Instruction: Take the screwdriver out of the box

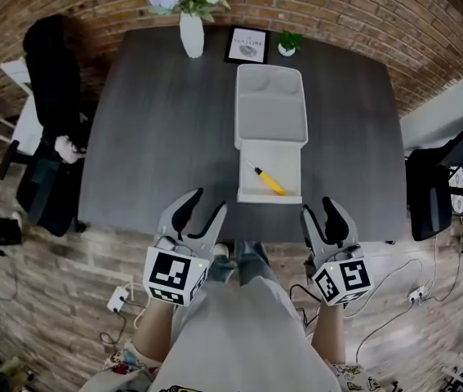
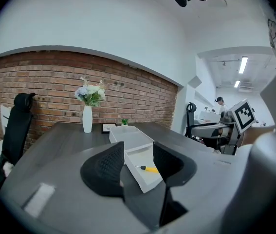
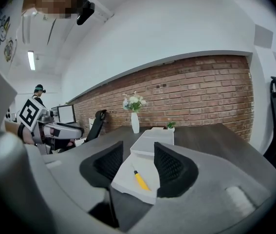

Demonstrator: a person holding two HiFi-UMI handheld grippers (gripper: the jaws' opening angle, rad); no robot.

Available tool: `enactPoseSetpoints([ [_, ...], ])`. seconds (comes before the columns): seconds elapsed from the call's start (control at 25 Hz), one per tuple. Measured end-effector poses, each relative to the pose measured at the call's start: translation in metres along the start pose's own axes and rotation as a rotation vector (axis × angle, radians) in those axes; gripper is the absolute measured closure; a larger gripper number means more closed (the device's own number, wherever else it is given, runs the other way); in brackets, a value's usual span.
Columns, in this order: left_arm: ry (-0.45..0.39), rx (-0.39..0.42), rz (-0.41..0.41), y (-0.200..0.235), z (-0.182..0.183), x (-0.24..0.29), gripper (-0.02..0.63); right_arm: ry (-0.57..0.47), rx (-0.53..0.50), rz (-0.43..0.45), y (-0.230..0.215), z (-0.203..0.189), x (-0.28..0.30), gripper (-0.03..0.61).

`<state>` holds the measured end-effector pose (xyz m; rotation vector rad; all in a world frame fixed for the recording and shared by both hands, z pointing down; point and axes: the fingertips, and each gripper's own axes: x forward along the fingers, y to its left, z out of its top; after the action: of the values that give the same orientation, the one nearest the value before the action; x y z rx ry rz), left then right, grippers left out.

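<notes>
A white box [image 1: 290,170] lies open on the dark table [image 1: 158,137], its lid [image 1: 270,109] folded back on the far side. Inside the tray lies a screwdriver [image 1: 269,181] with a yellow handle, slanted. Both grippers hover short of the table's near edge. My left gripper [image 1: 205,204] is open and empty, left of the box. My right gripper [image 1: 318,211] is open and empty, just right of the box's near corner. The left gripper view frames the screwdriver [image 2: 150,168] between open jaws; the right gripper view shows the screwdriver [image 3: 139,180] and tray [image 3: 123,186] the same way.
A white vase of flowers [image 1: 191,23], a framed card [image 1: 247,45] and a small potted plant [image 1: 287,43] stand along the table's far edge. Black chairs sit at the left [image 1: 51,80] and right [image 1: 431,194]. A power strip [image 1: 117,299] and cables lie on the floor.
</notes>
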<state>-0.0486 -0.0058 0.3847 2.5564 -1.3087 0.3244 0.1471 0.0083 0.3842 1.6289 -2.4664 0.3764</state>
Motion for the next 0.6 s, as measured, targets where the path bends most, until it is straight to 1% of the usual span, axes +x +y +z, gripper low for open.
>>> enactPoseSetpoints([
  [0.16,-0.019,-0.010,0.029,0.007,0.019,0.031,0.419,-0.012,-0.003,0.036,-0.025,0.018,0.028,0.382],
  [0.36,-0.050,-0.012,0.064,0.017,0.044,0.070,0.414,-0.017,-0.040,0.083,-0.053,0.041,0.062,0.382],
  [0.6,-0.056,-0.019,0.113,0.028,0.062,0.092,0.399,-0.016,-0.047,0.123,-0.074,0.055,0.083,0.382],
])
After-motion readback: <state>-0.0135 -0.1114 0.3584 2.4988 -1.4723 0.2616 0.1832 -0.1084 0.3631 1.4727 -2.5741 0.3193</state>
